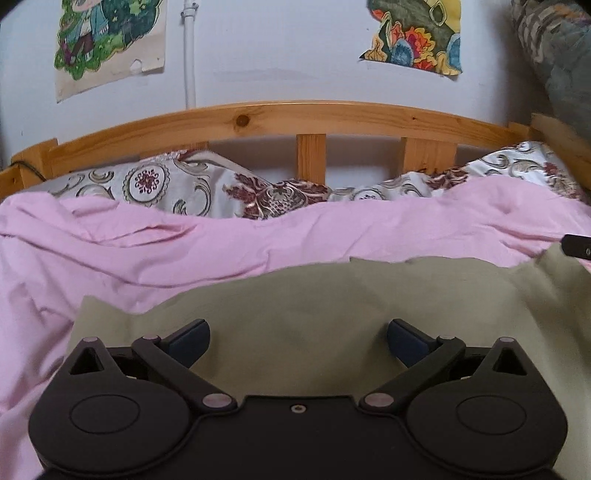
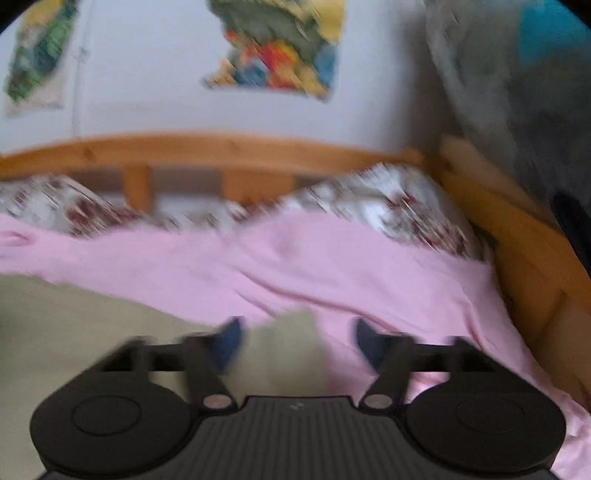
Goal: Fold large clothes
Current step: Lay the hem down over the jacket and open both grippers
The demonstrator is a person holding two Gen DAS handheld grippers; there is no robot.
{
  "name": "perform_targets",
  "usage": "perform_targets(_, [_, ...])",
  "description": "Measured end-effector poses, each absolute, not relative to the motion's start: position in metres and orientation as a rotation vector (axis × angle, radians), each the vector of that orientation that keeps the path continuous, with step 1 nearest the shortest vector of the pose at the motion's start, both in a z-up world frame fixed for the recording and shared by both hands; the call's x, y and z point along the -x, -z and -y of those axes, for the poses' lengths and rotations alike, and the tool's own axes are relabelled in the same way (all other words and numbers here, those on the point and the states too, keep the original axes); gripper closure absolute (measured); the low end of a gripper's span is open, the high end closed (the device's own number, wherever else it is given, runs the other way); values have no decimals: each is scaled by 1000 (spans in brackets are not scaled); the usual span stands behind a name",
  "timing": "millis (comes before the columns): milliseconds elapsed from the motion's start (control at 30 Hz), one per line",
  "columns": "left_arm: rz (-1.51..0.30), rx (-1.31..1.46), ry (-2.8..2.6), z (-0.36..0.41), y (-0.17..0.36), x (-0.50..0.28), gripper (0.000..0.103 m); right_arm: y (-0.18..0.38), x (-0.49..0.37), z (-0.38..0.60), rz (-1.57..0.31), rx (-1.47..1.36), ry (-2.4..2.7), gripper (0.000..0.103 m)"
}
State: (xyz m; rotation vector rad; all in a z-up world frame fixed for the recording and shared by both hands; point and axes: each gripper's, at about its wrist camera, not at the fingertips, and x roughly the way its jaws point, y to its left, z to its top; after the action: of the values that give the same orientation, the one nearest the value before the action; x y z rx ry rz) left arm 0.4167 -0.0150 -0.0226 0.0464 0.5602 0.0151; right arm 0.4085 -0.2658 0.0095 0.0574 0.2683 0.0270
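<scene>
An olive-green garment point(image 1: 295, 295) lies spread flat on a pink sheet point(image 1: 184, 251) that covers a bed. My left gripper point(image 1: 298, 328) hovers just above the cloth with its blue-padded jaws wide apart, open, and nothing between them. At the right edge of this view shows a dark tip of my right gripper point(image 1: 576, 246). The right wrist view is blurred. There my right gripper point(image 2: 298, 328) is open over the garment's right edge point(image 2: 284, 350). A flap of olive cloth lies beside the left finger, and pink sheet point(image 2: 332, 258) shows before the right finger.
A wooden headboard point(image 1: 295, 110) runs along the far side, with patterned pillows point(image 1: 147, 184) against it. The bed's wooden side rail point(image 2: 517, 240) rises at the right. Posters point(image 1: 413, 33) hang on the white wall. Grey patterned fabric point(image 1: 554, 55) hangs at the upper right.
</scene>
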Motion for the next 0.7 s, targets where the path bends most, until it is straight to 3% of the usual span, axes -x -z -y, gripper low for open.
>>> perform_targets(200, [-536,-11,-122,8,46,-442,1,6,-419,180,-184,29,-226,12])
perform_targets(300, [-541,48,-154,-6,61,-454,1,32,-443,148,-123,201,-152,9])
perform_targets(400, [-547,110,-189,-18,80,-467,1,46,-452,140,-100,210,-120,0])
perform_targets(700, [-535,97,-203,-16,90,-477,1,61,-494,150,-166,132,-142,0])
